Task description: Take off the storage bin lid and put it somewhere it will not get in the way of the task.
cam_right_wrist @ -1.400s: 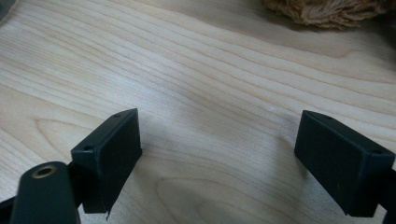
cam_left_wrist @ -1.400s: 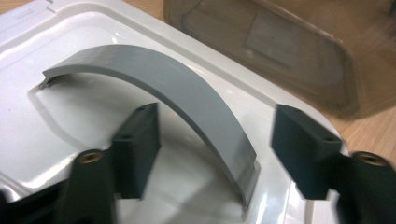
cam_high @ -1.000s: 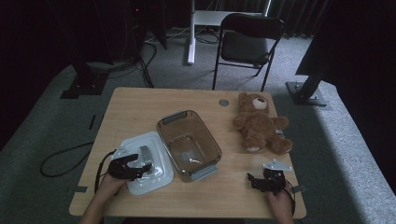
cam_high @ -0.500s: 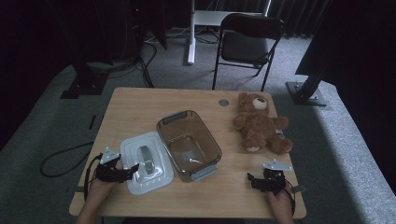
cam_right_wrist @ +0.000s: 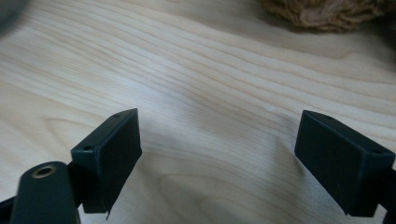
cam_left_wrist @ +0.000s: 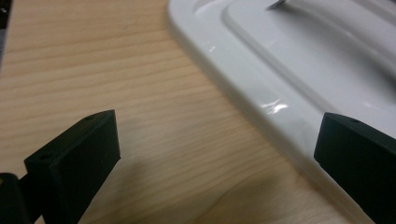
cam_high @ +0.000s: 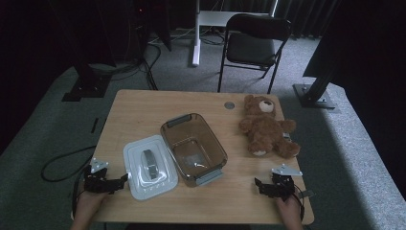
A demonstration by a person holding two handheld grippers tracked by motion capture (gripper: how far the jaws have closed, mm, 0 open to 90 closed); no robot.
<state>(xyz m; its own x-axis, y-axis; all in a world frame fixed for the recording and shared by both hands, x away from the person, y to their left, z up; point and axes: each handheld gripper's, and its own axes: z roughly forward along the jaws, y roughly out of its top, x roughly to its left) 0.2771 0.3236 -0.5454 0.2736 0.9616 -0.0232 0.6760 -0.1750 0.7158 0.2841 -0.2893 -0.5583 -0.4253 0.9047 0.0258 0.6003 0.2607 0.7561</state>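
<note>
Both of my claws stand wide and hold nothing: my left claw (cam_high: 125,178), jaws just opened, sits near the worktop's (cam_high: 143,108) front left corner just beside the white lid (cam_high: 149,166), and my right claw (cam_high: 258,184) rests near the front right corner.

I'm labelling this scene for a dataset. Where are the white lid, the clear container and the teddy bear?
white lid (cam_high: 136,167), high view, flat top left of its handle.
clear container (cam_high: 167,129), high view, far rim.
teddy bear (cam_high: 265,132), high view, belly.
</note>
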